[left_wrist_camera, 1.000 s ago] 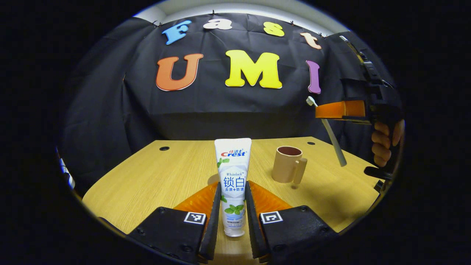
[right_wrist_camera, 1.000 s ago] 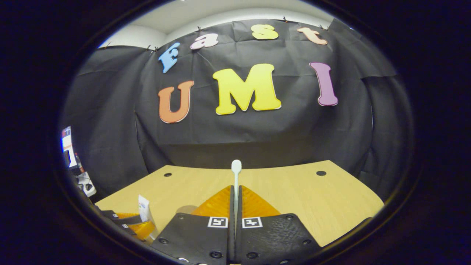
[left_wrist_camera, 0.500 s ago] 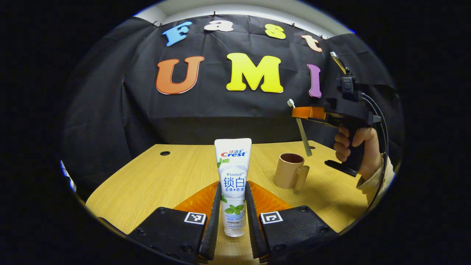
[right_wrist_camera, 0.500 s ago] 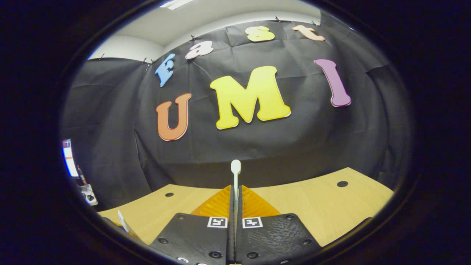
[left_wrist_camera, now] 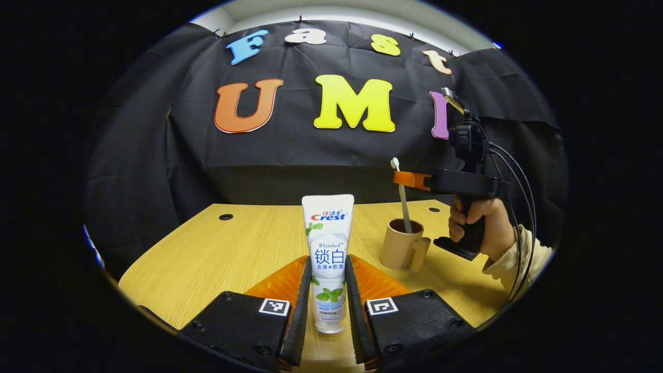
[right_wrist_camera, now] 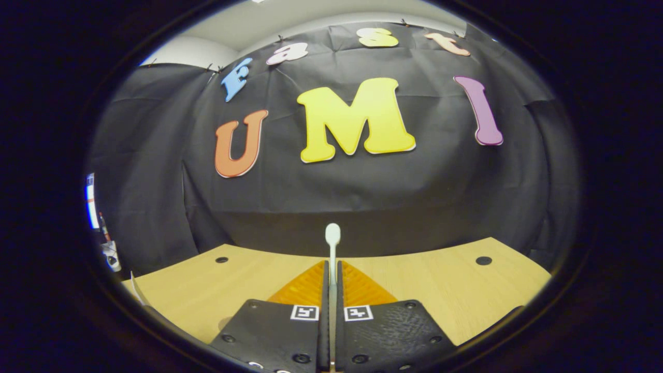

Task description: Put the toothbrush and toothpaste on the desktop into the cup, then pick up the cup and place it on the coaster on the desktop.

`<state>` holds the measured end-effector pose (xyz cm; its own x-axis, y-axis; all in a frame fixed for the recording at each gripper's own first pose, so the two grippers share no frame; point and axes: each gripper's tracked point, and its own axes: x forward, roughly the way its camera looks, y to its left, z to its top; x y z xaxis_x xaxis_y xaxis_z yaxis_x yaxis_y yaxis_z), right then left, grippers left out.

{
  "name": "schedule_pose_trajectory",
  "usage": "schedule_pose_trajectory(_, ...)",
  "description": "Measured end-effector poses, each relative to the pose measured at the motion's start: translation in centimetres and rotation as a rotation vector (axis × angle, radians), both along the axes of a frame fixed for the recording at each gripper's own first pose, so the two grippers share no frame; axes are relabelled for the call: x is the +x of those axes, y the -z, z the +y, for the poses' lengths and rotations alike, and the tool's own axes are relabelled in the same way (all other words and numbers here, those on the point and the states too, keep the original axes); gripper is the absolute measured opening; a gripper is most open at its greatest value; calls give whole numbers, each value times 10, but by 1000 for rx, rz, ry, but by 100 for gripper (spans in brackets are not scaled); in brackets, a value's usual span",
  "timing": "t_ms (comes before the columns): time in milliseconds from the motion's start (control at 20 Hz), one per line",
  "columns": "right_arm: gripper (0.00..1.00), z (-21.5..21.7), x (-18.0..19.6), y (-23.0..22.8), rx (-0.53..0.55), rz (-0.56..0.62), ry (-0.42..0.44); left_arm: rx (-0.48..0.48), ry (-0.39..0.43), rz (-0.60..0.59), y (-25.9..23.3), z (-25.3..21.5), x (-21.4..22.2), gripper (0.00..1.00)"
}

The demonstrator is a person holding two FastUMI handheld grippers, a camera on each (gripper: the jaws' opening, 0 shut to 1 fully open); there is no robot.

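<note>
Bare desktop (left_wrist_camera: 222,254) surrounds cup (left_wrist_camera: 398,251) holding toothbrush (left_wrist_camera: 402,199) tip.

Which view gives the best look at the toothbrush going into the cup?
The left gripper view: it shows the toothbrush side-on, its lower end inside the cup, clamped by the right gripper. The right gripper view shows just its head and neck poking up between closed fingers.

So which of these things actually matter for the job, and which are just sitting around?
Part of the job:
- toothbrush, held by the right gripper, its lower end in the cup
- cup
- toothpaste, held upright by the left gripper

Just there:
- wooden desktop with its cable holes
- black cloth wall
- cables trailing from the right gripper
</note>
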<state>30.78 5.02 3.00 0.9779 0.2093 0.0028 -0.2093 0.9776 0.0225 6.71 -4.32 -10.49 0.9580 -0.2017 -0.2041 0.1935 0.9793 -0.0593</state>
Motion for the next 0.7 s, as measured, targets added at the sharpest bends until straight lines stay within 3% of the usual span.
schedule_pose_trajectory(100, 2, 1, -3, 1, 3, 10, -10, 3, -1, 4, 0, -2, 2, 40)
schedule_pose_trajectory(150, 7, 2, -7, -1, 6, 8, -22, 6, -2, 4, 0, -3, 2, 40)
schedule_pose_trajectory(200, 17, 2, -11, -5, 9, 2, -30, 10, -1, 1, -2, -4, 3, 40)
schedule_pose_trajectory(250, 34, 1, -16, -9, 13, -10, -34, 15, 2, -5, -5, -7, 4, 40)
schedule_pose_trajectory(300, 41, -3, -20, -15, 21, -26, -33, 19, 4, -10, -7, -9, 5, 40)
schedule_pose_trajectory(350, 58, -2, -26, -19, 23, -40, -44, 19, 8, -11, -9, -12, 7, 40)
schedule_pose_trajectory(500, 81, -17, -39, -28, 3, -67, -20, 22, -6, 14, -12, -18, 16, 40)
schedule_pose_trajectory(550, 94, -23, -45, -29, -8, -73, -13, 22, -8, 3, -18, -21, 19, 40)
schedule_pose_trajectory(600, 97, -28, -49, -29, -23, -77, -6, 27, -10, -3, -23, -25, 23, 44)
schedule_pose_trajectory(700, 97, -42, -59, -28, -51, -91, 10, 30, 0, -21, -32, -36, 35, 40)
